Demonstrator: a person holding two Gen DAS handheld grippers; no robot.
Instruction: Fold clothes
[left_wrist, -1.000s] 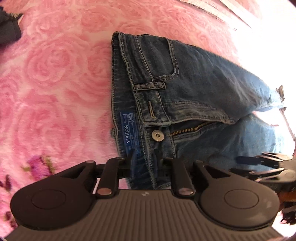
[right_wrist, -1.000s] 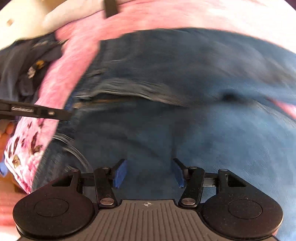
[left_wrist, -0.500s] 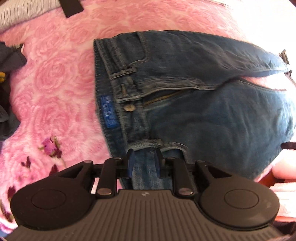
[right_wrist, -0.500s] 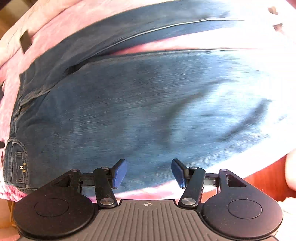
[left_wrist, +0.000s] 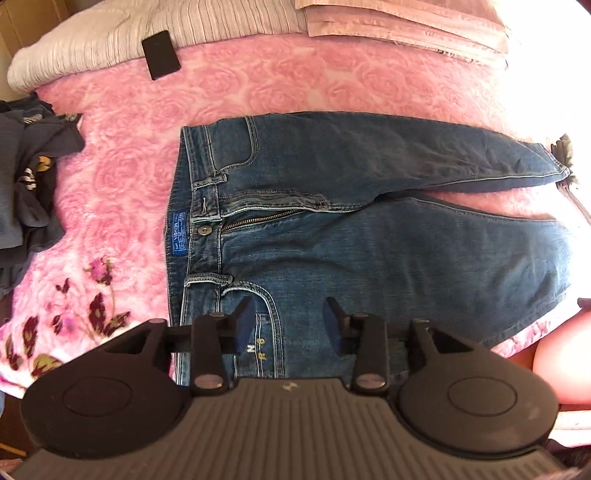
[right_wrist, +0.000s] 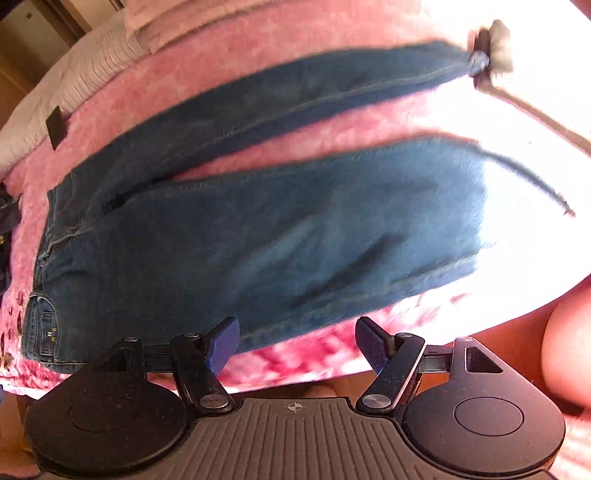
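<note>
Blue denim jeans (left_wrist: 369, 236) with pale stitching, a brass-coloured zip and a bright blue label at the waistband. Pink blanket (left_wrist: 295, 85) embossed with roses, printed with dark magenta flowers and olive leaves near one edge. Cream bedding (left_wrist: 92, 40) with fine grey stripes. Flat black rectangle (left_wrist: 161, 54) on it. Navy clothes (left_wrist: 26, 184) with yellow and white markings. Black grippers, blue fingertips (left_wrist: 245, 325).

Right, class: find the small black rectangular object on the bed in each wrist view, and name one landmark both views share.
Left wrist view: the black rectangle lies top left, at the pink blanket's far edge.
Right wrist view: it sits at the far left, small and blurred.
Shared landmark: the jeans, laid flat.
</note>
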